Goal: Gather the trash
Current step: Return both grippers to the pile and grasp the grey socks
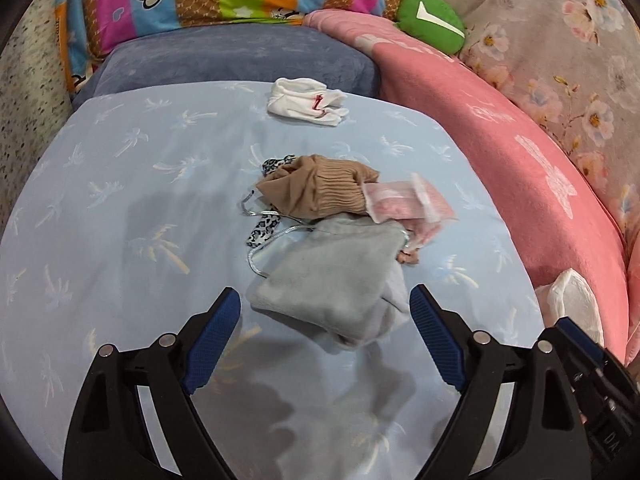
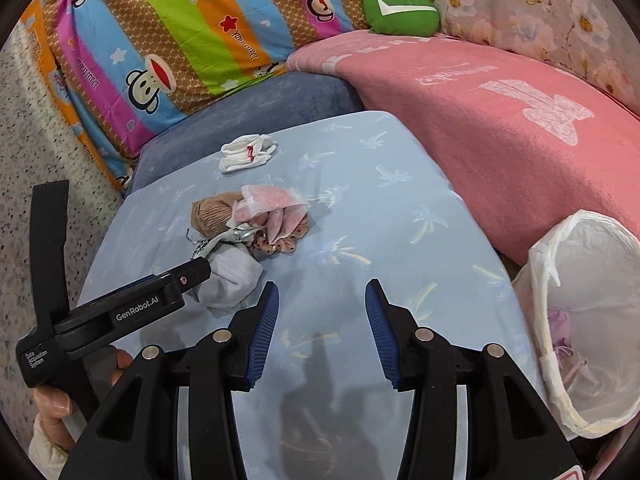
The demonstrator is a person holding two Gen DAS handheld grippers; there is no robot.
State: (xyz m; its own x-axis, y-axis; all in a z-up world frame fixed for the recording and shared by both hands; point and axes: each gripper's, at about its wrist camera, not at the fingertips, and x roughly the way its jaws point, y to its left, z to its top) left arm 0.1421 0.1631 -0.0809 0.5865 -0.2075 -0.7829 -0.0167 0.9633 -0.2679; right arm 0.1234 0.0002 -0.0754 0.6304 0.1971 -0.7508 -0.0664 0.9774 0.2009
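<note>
A pile of trash lies on the light blue bed sheet (image 1: pixel 100 208): a grey cloth pouch (image 1: pixel 332 280) with a silver cord, a tan ribbed sock (image 1: pixel 320 192), a pink face mask (image 1: pixel 404 200) and a leopard-print strip (image 1: pixel 262 230). My left gripper (image 1: pixel 325 312) is open, its jaws on either side of the near edge of the grey pouch (image 2: pixel 236 276). My right gripper (image 2: pixel 322 300) is open and empty above bare sheet, right of the pile. The left gripper shows in the right wrist view (image 2: pixel 200 270). A white-lined bin (image 2: pixel 580 320) stands at the right.
A white sock bundle (image 1: pixel 306 102) lies farther back on the sheet. A pink blanket (image 2: pixel 480 120), a dark blue cushion (image 1: pixel 240 60), a striped monkey-print pillow (image 2: pixel 180 32) and a green plush (image 2: pixel 400 10) surround the sheet. The bin holds a purple item (image 2: pixel 560 324).
</note>
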